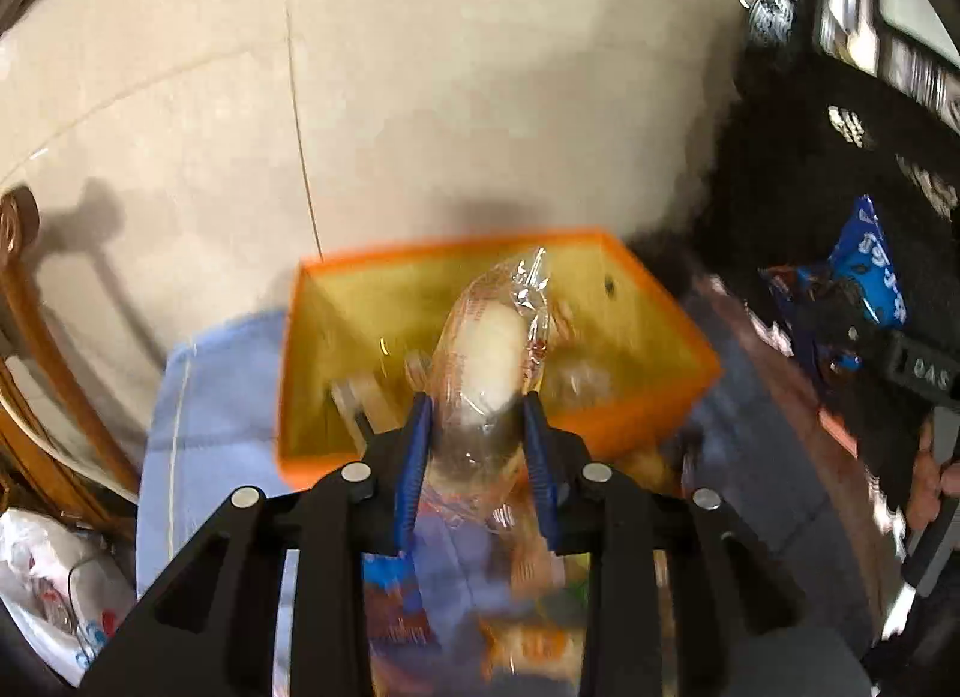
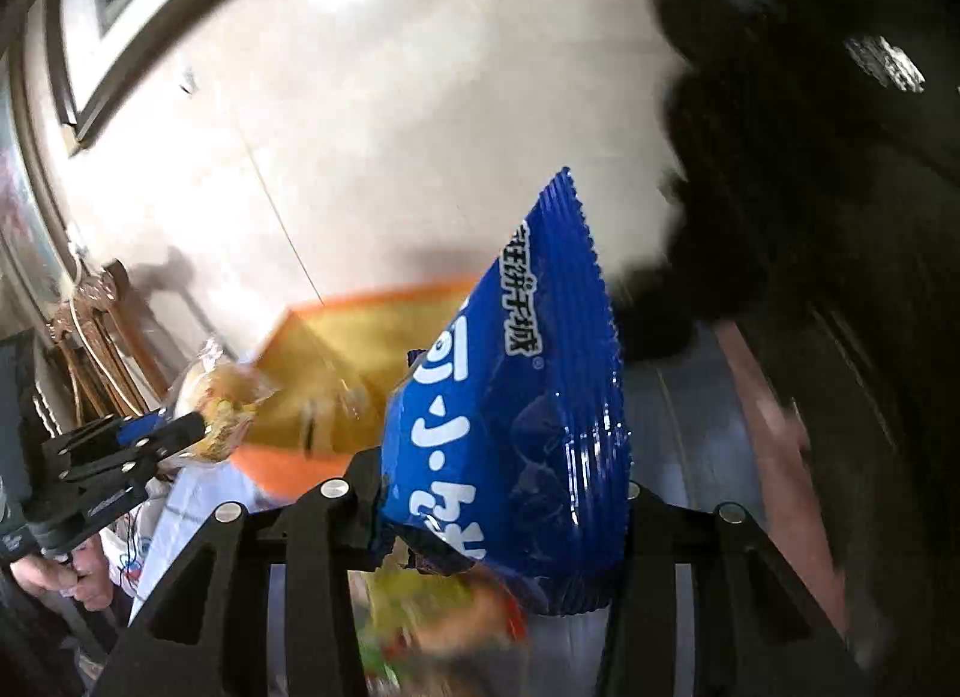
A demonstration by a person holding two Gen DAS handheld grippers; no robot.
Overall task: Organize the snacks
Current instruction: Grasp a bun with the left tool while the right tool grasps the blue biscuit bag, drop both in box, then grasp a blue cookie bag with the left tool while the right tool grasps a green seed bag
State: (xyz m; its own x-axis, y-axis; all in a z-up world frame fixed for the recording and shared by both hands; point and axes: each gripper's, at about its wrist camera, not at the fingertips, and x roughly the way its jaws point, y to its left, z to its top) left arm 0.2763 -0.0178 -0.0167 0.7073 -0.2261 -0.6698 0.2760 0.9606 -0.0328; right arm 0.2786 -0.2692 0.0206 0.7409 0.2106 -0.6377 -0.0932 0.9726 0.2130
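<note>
Left claw (image 1: 477,415): clamped on a clear-wrapped bun (image 1: 495,355), blue pads pressing the wrapper on both sides; the bun hangs above the near half of the orange box (image 1: 630,421).
Right claw (image 2: 504,493): holding a blue snack bag (image 2: 528,397) by its lower end; fingertips are hidden behind the bag, so the exact bite cannot be read. The bag is carried in the air, near and to the right of the box.
Orange box: open top, yellow inside, standing on a pale blue cloth (image 1: 216,397) over the counter. A few pale items lie inside, too blurred to name.
Loose snacks: a mixed pile (image 2: 432,619) shows below both claws, near side, blurred.
Step in hand (judgement): dropping the bun into the box, blue bag to follow.
How to do it well: carry the bun further over the box interior, lower it past the near wall, then part the pads; the wrapper is slippery and soft, so avoid squeezing harder.
Right side advice: keep the bag clear to the right until the left claw is out, then enter from the right wall.
Risk: the crinkled wrapper tail could catch on a pad at release; both views are motion-blurred, so clearance to the rim is uncertain.
</note>
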